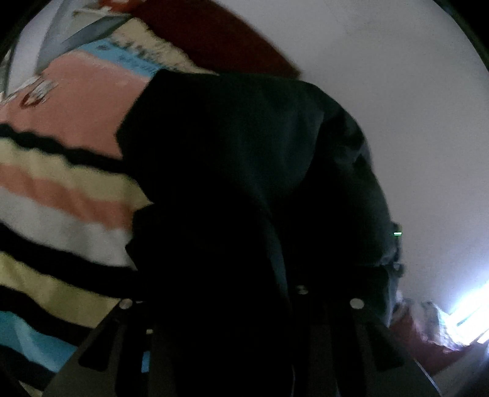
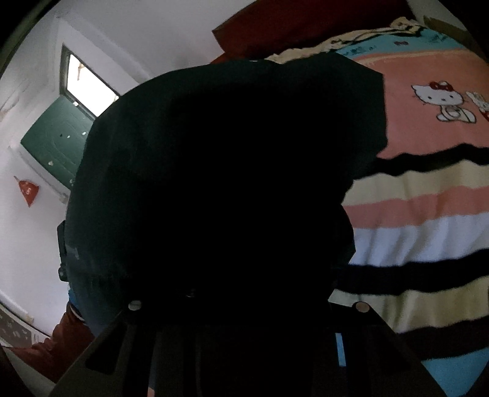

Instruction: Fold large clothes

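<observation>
A large dark garment [image 1: 244, 189] fills the middle of the left wrist view and hangs over my left gripper [image 1: 241, 308], hiding its fingertips. The same dark garment [image 2: 220, 189] fills the right wrist view and drapes over my right gripper [image 2: 244, 308], hiding its fingertips too. Both grippers seem to hold the cloth up above the bed, but the jaws cannot be seen. The garment is lifted, with the wall behind one side of it.
A striped bedspread [image 1: 61, 195] in pink, cream, white, black and blue lies below; it shows a cartoon cat print [image 2: 443, 99]. A dark red pillow [image 2: 290, 24] lies at the bed's head. A white wall [image 1: 397, 91], a window [image 2: 87, 84] and a green panel [image 2: 58, 140] stand beyond.
</observation>
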Motion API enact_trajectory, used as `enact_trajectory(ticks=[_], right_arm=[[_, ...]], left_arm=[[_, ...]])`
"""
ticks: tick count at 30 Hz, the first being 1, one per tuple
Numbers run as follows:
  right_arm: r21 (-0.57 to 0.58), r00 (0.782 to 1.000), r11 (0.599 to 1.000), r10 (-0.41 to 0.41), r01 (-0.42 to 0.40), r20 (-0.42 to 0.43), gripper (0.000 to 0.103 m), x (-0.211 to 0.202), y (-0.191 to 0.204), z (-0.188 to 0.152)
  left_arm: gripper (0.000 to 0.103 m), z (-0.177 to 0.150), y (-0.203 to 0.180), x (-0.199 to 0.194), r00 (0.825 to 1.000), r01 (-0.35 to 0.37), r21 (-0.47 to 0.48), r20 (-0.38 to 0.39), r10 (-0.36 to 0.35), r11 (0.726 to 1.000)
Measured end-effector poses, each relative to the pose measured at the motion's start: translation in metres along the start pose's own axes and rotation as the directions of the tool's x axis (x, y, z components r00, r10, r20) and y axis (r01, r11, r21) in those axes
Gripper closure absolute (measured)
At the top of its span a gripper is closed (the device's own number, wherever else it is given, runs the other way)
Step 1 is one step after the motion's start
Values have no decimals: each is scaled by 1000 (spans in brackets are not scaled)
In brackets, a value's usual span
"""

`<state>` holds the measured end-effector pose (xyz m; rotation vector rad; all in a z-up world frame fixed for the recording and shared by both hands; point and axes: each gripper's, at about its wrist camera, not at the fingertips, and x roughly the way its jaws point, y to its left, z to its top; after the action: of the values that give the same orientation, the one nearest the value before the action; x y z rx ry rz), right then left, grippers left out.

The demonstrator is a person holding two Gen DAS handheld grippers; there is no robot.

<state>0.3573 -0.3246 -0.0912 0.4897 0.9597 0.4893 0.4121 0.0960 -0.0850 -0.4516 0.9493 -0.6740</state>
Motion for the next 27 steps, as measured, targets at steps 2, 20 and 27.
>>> enact_trajectory(ticks=[2, 20, 27], right_arm=[[22, 1000, 999, -23, 23, -15, 76, 4, -30, -1], [149, 927, 916, -376, 373, -11, 19, -27, -91, -31], [109, 877, 872, -481, 478, 0, 19, -75, -50, -64]], left_arm=[[73, -4, 23, 16, 996, -90, -16, -30, 90, 996], [47, -11, 73, -92, 887, -441, -156, 77, 456, 884], [46, -59, -5, -137, 859, -486, -47, 157, 487, 872]])
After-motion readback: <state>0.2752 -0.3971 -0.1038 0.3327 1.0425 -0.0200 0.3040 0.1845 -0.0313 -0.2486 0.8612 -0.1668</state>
